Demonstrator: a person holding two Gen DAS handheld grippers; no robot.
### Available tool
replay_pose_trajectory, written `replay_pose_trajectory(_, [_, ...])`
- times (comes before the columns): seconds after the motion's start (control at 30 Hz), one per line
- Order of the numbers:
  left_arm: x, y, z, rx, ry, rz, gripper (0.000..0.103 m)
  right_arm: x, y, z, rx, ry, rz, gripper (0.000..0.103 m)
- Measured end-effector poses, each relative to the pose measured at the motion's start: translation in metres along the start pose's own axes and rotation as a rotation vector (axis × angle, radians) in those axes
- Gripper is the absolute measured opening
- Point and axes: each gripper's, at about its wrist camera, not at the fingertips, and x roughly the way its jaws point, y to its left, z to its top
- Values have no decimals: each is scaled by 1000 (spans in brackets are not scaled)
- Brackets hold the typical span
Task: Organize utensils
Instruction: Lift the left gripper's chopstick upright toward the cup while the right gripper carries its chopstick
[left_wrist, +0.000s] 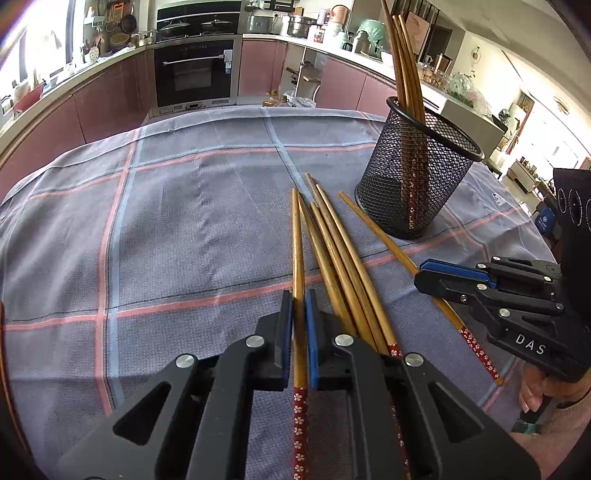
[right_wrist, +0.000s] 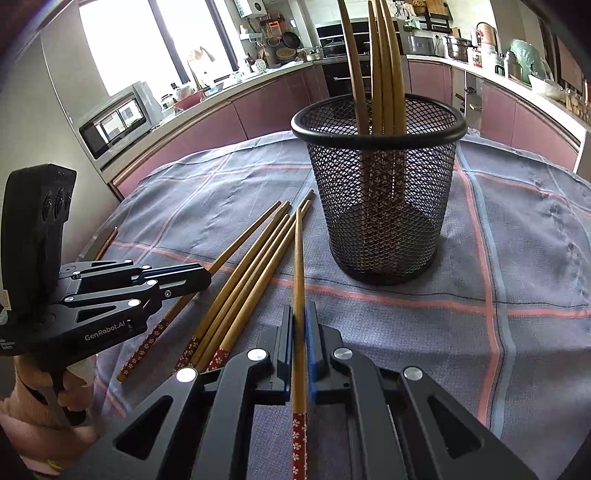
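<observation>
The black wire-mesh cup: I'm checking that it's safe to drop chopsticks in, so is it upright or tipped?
Upright: the black wire-mesh cup stands on its base on the checked cloth, rim up, wooden chopsticks standing inside.

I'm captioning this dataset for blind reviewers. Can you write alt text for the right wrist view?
The right gripper is shut on one wooden chopstick that points toward a black mesh cup already holding several chopsticks upright. More loose chopsticks lie on the plaid tablecloth at left, where the left gripper clamps another; a kitchen lies behind.
</observation>
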Motion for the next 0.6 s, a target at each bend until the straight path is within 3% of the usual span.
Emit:
replay_pose_trajectory(0.23, [-11,-7,-7,37,-1,-60,8,1,14,4,-58,2,55,6])
replay_pose_trajectory(0.6, [3,1,-8,29,46,-73,8,21,14,7,-59,61,60,6])
